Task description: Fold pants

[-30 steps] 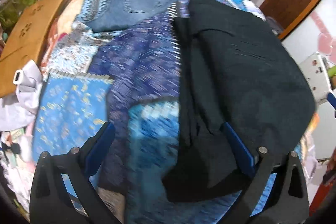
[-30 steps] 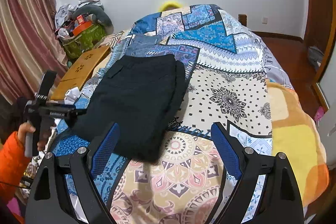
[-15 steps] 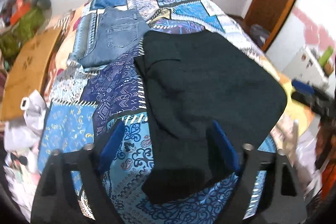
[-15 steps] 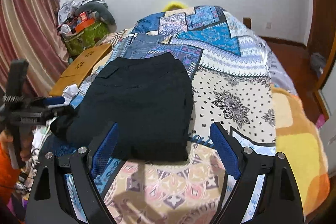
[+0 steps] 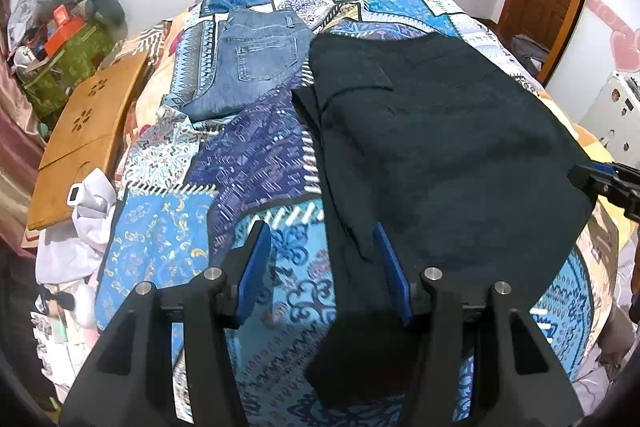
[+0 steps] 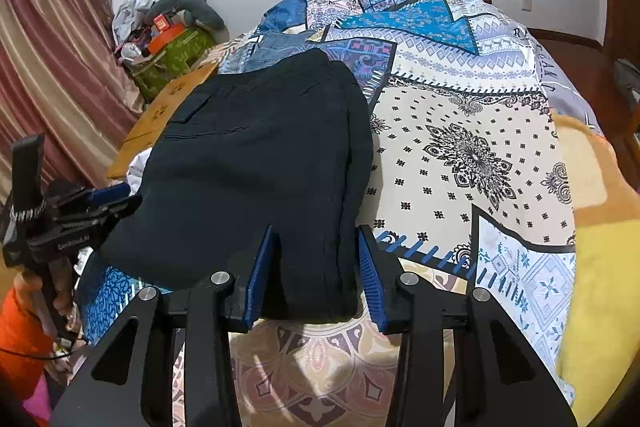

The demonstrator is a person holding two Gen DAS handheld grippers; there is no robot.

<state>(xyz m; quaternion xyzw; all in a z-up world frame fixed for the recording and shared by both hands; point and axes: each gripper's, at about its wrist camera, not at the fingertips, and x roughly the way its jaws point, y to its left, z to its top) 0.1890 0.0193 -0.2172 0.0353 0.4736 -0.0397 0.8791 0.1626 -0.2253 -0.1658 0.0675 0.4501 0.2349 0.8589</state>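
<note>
Black pants [image 5: 440, 131] lie folded flat on the patterned bedspread [image 5: 256, 155]; in the right wrist view they [image 6: 256, 155] fill the middle. My left gripper [image 5: 324, 267] is open over the pants' near left edge, its right finger over the cloth. My right gripper [image 6: 314, 267] is open, its jaws on either side of the pants' near right corner, holding nothing. Each gripper shows in the other view: the right [image 5: 608, 183], the left [image 6: 76, 215].
Folded blue jeans [image 5: 248, 63] lie on the bed beyond the black pants. A wooden lap desk [image 5: 84, 131] and white cloth [image 5: 80, 227] sit at the left bed edge. Cluttered bags [image 6: 168, 43] and a curtain [image 6: 48, 75] stand left.
Both grippers' jaws have narrowed but stay open. Both views have moved in closer to the near edge of the black pants, which now lie flatter.
</note>
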